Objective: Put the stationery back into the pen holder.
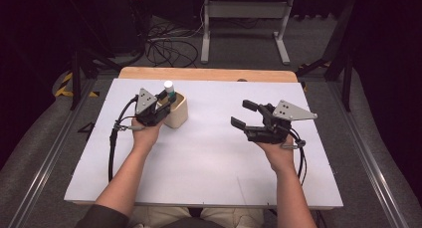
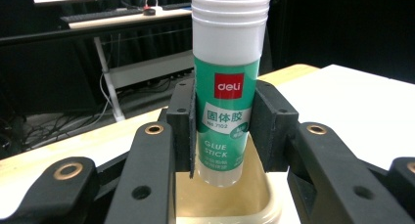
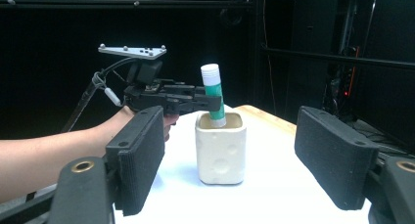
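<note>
Glue stick [image 2: 226, 94], one of it, stands nearly upright with its lower end inside the one cream cup [image 1: 177, 112] at the left of the white table [image 1: 209, 153]; we see it clamped at its green middle by our left gripper [image 1: 166, 99], both pads pressed against its sides. Well apart to the right, we hold the right gripper [image 1: 243, 113] above the table, its two jaws spread wide with nothing between them.

"deli", "GLUE STICK", perhaps "7102" on the glue stick [image 2: 226, 111]
</note>
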